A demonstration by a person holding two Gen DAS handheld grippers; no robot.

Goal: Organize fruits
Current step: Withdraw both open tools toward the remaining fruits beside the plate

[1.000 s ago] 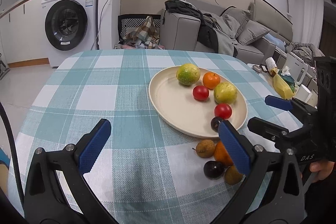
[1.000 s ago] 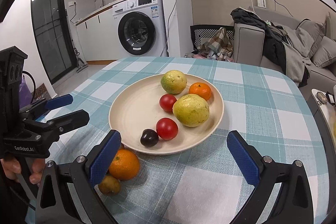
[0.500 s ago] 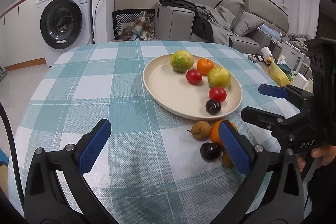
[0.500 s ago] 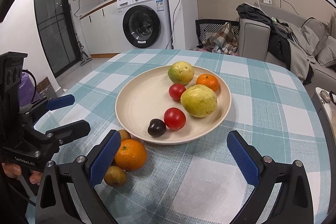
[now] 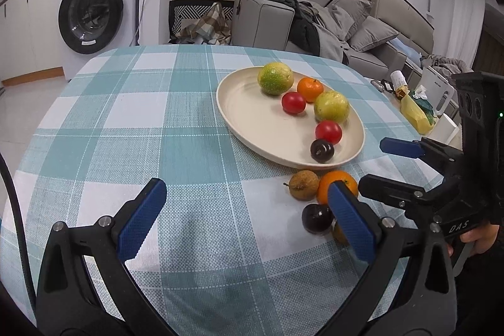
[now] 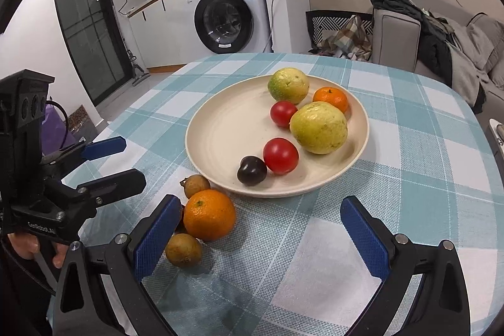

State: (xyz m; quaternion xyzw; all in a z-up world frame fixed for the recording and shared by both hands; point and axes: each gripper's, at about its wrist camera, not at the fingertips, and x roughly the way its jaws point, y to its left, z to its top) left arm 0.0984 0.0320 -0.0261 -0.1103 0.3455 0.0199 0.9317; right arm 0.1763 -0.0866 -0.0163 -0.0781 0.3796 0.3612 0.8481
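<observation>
A cream plate (image 5: 239,128) (image 6: 220,134) on the checked tablecloth holds a green-yellow citrus (image 5: 275,77), a small orange (image 5: 310,88), a yellow guava (image 6: 318,128), two tomatoes and a dark plum (image 6: 252,170). Beside the plate's near rim lie a large orange (image 6: 209,219) (image 5: 334,181), two brown fruits (image 6: 197,185) (image 6: 183,249) and a second dark plum (image 5: 316,218). My left gripper (image 5: 249,210) (image 6: 123,162) is open over bare cloth, left of this cluster. My right gripper (image 6: 261,216) (image 5: 384,167) is open, its left finger next to the orange.
The table's far edge drops off toward a washing machine (image 5: 91,11) and a grey sofa (image 5: 315,21) piled with clothes. A low side table with a yellow bag (image 5: 414,115) stands to the right. A hand (image 6: 28,244) holds the left gripper.
Both grippers have drawn back a little from the plate, so the loose fruits sit higher in each view. Both stay open and no fruit has moved.
</observation>
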